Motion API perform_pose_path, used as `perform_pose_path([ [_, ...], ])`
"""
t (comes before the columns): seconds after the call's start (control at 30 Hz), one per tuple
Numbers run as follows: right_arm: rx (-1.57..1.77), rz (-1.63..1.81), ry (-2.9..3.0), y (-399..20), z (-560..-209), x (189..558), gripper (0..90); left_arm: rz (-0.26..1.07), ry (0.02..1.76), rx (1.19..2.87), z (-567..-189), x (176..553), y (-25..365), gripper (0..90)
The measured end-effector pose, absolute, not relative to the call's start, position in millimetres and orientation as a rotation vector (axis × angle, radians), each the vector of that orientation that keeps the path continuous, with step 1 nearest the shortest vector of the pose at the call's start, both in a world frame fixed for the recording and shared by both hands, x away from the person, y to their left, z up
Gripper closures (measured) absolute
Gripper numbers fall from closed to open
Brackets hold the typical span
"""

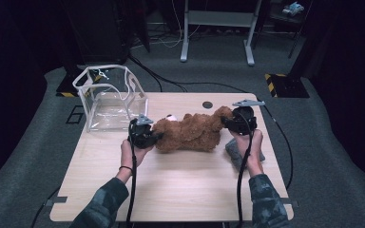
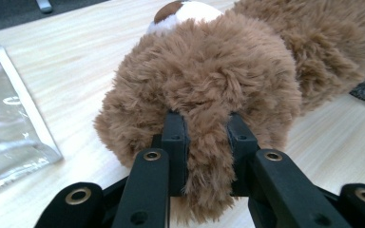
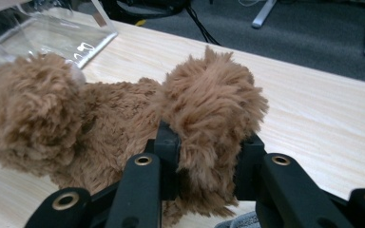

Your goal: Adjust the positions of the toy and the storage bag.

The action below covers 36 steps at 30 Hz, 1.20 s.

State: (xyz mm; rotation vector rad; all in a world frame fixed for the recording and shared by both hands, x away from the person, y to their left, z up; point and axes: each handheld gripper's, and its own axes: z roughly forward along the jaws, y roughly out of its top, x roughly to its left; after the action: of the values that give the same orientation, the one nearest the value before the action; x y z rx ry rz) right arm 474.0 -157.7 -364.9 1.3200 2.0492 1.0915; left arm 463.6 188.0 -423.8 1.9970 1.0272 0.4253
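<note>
A brown plush teddy bear (image 1: 190, 132) lies across the middle of the wooden table (image 1: 171, 185). My left gripper (image 1: 148, 137) is shut on the bear's left end, where its black fingers (image 2: 176, 142) pinch a tuft of fur on the head (image 2: 204, 85). At the other end my right gripper (image 1: 228, 121) is shut on a fluffy limb (image 3: 211, 109). The bear's white and brown muzzle (image 2: 183, 10) points away from the left gripper.
A clear plastic box (image 1: 108, 97) with white edging stands open at the table's back left. Something grey and soft (image 1: 234, 151) lies under my right hand. A dark round hole (image 1: 207, 104) sits near the far edge. Cables trail off the table.
</note>
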Motion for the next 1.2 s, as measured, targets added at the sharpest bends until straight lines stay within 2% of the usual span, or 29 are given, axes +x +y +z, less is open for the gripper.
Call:
perform_pose_path([
  [0.33,1.306,1.075,2.044,-153,-354,456,70.4,0.429,1.000,2.036,-416,477,191,75.7],
  [0.63,1.328,1.043,2.092,-144,-373,439,70.0,0.384,1.049,2.082,-434,488,193,72.9],
  [0.77,1.366,1.033,2.112,-145,-389,435,69.7,0.362,1.067,2.074,-442,485,196,65.2],
  [0.9,1.387,1.057,2.118,-151,-393,432,68.8,0.382,1.104,2.040,-436,477,196,42.1],
  [1.0,1.404,1.052,2.120,-150,-393,430,68.3,0.377,1.094,2.018,-432,470,195,31.9],
  [1.2,1.421,1.047,2.121,-150,-395,426,66.7,0.358,1.023,1.969,-417,443,177,24.4],
])
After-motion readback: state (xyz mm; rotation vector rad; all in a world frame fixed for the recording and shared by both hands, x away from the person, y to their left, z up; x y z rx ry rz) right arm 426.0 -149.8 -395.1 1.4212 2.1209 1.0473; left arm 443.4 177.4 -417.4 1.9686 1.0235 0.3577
